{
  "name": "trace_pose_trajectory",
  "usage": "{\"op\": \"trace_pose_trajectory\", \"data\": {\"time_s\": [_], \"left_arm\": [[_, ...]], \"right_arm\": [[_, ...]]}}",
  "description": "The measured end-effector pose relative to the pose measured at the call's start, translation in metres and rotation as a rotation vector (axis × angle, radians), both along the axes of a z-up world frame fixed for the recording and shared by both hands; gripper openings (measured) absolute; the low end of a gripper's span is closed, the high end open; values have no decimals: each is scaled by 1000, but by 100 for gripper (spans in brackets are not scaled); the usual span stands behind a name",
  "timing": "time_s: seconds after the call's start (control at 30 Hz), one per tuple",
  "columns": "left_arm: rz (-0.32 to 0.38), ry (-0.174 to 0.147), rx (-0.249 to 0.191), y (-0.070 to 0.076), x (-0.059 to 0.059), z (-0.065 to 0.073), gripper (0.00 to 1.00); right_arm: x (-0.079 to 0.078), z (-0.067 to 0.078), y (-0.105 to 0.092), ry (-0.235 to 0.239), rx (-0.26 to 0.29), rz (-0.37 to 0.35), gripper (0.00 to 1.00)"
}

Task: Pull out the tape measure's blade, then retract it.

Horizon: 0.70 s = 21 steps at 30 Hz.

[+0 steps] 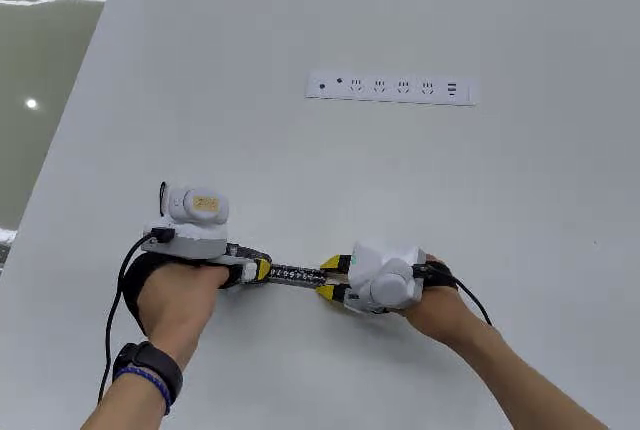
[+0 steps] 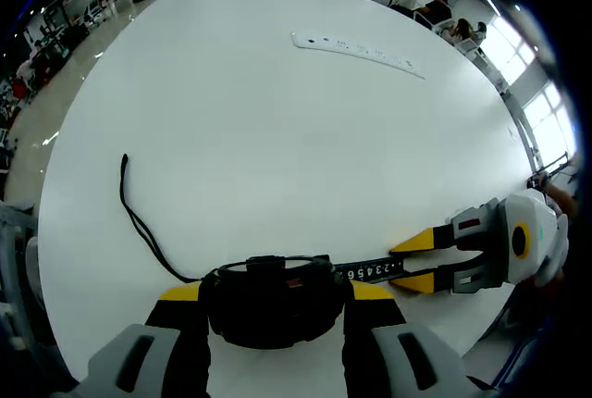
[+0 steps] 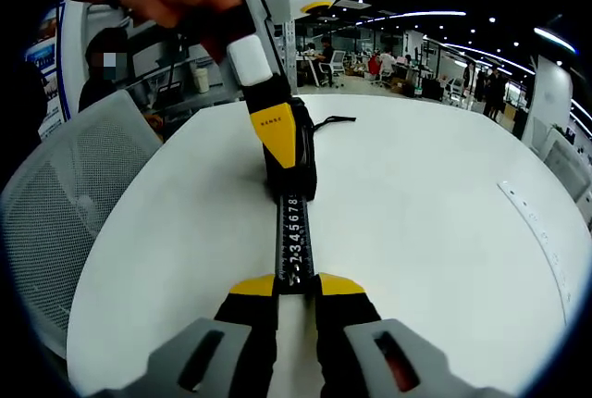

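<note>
We've got the left gripper (image 2: 275, 292) clenched on the black tape measure case (image 2: 268, 313), which sits on the white table (image 1: 400, 180) close in front of the person, with its thin black wrist strap (image 2: 139, 220) trailing off across the tabletop. The right gripper (image 3: 296, 287) faces it, jaws pinched on the end of the blade (image 3: 294, 227), which is out a short way and runs low along the table between the two grippers, numbers up. A white power strip (image 1: 390, 87) lies well apart, farther back on the table.
</note>
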State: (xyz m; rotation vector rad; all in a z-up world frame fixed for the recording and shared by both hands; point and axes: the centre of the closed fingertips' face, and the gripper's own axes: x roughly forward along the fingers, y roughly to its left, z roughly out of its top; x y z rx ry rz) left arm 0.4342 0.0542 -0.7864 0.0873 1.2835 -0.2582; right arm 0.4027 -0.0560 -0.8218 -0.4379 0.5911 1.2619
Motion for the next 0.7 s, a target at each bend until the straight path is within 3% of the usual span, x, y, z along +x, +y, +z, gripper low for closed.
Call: {"op": "trace_pose_trajectory", "data": {"time_s": [0.37,0.43,0.5,0.53,0.6,0.7], "left_arm": [[-5,9,3,1,1,-2,54],[15,18,-13,1,0,-1,54],[55,20,-59,1,0,3,52],[95,15,-101,2,4,5,51],[64,24,-74,3,2,2,51],[68,3,-64,3,2,4,52]], "right_arm": [[3,-1,8,-6,5,8,13],[4,-2,10,-7,7,4,13],[5,0,10,-2,15,-1,13],[5,1,9,-3,16,3,13],[6,0,11,-2,16,5,13],[5,0,10,-6,19,3,13]]}}
